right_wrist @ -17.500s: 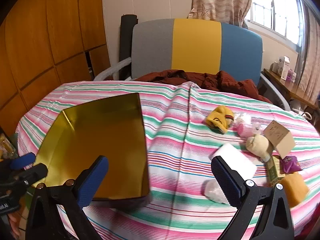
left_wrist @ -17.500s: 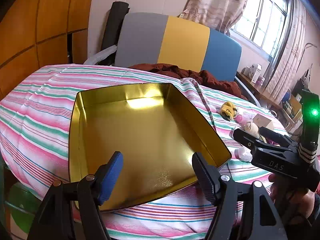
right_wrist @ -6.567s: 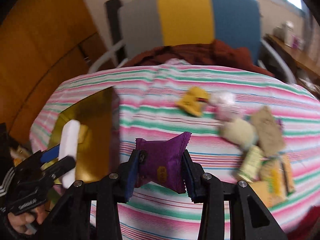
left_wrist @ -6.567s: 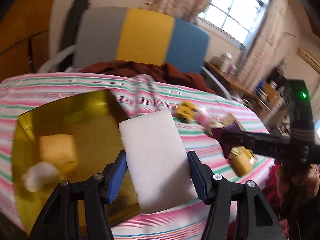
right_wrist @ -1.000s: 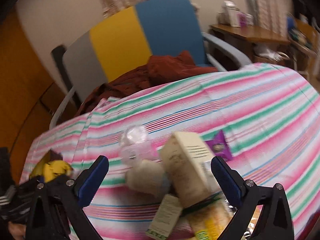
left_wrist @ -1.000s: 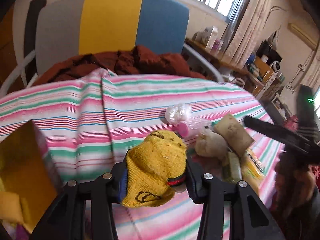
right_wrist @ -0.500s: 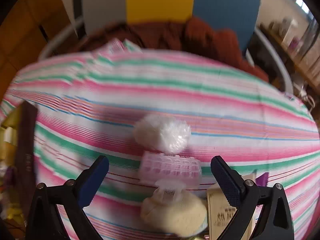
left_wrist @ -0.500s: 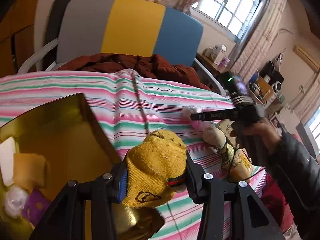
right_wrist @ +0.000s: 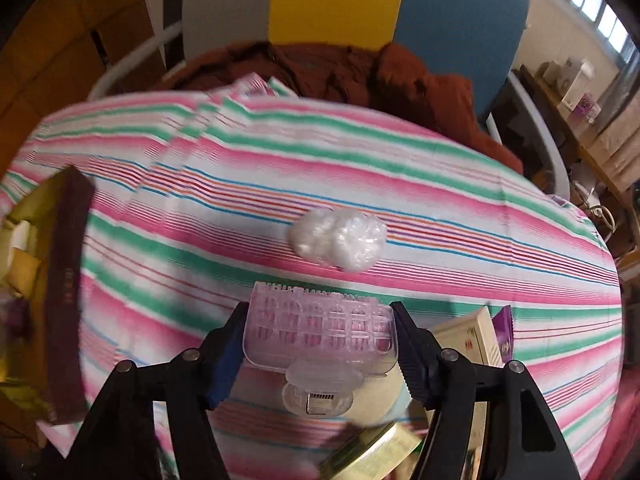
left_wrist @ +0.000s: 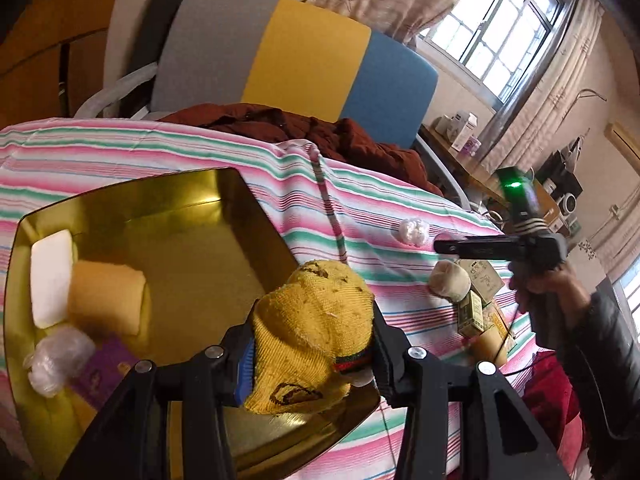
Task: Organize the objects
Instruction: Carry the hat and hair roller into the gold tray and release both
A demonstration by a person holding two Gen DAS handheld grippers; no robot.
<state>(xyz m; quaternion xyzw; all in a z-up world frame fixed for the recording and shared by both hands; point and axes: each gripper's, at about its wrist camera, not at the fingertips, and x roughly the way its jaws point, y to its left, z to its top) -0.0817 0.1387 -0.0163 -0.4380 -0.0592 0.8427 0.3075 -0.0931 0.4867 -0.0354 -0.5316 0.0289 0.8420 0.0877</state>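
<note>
**Sock over tin's near corner; pink case pinched**

Your left gripper (left_wrist: 312,344) pinches the yellow knitted sock (left_wrist: 310,332), poised over the gold metal tin (left_wrist: 192,208); open floor lies toward 10 o'clock. Your right gripper (right_wrist: 318,340) clamps the clear pink plastic case (right_wrist: 320,330), long axis crosswise; tin at 9 o'clock.

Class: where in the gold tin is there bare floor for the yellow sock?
Bare: the tin's middle and far end, right of the white block and sponge. Crowded: the near-left corner, with plastic wad and purple packet.
</note>
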